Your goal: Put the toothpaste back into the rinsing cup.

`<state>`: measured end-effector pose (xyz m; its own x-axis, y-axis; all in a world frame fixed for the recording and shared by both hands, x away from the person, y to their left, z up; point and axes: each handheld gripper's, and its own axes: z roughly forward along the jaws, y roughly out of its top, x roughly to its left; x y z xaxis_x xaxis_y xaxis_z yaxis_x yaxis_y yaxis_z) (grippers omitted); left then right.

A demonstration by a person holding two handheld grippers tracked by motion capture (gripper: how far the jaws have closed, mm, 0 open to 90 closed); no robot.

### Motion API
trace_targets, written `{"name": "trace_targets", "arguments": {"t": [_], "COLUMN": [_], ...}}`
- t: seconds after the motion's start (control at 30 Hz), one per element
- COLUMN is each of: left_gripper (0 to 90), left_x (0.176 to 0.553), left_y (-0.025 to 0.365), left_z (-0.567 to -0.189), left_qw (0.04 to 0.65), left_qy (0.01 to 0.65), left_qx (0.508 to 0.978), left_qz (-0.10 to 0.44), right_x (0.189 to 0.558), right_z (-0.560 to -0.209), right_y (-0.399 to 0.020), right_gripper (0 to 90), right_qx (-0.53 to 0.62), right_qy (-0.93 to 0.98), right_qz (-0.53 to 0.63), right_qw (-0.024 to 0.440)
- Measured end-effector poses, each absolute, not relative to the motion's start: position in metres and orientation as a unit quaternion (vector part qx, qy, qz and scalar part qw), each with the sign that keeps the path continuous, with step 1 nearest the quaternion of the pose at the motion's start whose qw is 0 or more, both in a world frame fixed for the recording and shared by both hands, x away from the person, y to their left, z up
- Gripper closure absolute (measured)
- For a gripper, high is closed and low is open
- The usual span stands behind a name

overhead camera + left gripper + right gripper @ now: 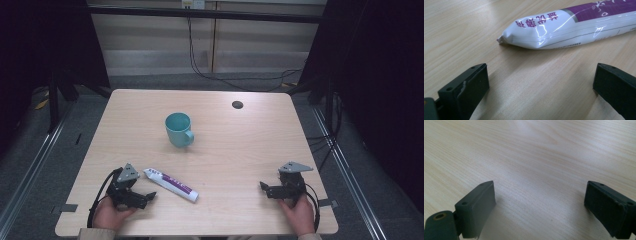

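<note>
A light wood-grain table (pixel 235 150) seen from above, with a person's two hands at its near edge, each holding a black two-jaw gripper. The left gripper (pixel 148 198) rests low on the table at the near left, held in the left hand (pixel 111 214), its jaws pointing toward the table's centre; in the left gripper view its gripper (pixel 537 86) has the jaws spread wide, with bare wood between them and nothing in their hold. Just beyond those jaws lies a white toothpaste tube (pixel 171 184) with a purple band and purple print, flat on the table and slanted, its crimped end toward the far left and its cap end toward the near right; in the left gripper view the toothpaste tube (pixel 571 27) shows its crimped end close ahead of the jaws but apart from them. The right gripper (pixel 264 189) sits at the near right, held in the right hand (pixel 298 216), its jaws pointing toward the left; in the right gripper view its gripper (pixel 539 207) likewise stands wide open over bare wood, grasping nothing. A teal mug (pixel 178 129) stands upright near the table's middle, well apart from both grippers, its handle turned to the near right. A small dark round grommet (pixel 237 104) is set into the tabletop toward the far right. Black cables (pixel 210 70) run along the floor behind the table.
</note>
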<state>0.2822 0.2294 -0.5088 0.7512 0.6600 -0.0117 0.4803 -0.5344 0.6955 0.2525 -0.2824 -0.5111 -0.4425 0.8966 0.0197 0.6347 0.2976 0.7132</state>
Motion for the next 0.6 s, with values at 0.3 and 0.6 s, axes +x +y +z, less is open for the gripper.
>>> {"name": "trace_targets", "arguments": {"t": [0.3,0.6], "left_gripper": [0.0,16.9], "left_x": [0.282,0.287], "left_y": [0.23,0.234], "left_z": [-0.509,-0.498], "left_qw": [0.353,0.328], "left_qy": [0.329,0.315], "left_qx": [0.867,0.884], "left_qz": [0.126,0.109], "right_x": [0.252,0.253], "right_z": [-0.511,-0.511], "right_y": [-0.282,-0.283], "right_gripper": [9.1,9.1], "right_qx": [0.49,0.49], "right_qy": [0.781,0.781], "right_qz": [0.333,0.333], "right_qw": [0.197,0.197]}}
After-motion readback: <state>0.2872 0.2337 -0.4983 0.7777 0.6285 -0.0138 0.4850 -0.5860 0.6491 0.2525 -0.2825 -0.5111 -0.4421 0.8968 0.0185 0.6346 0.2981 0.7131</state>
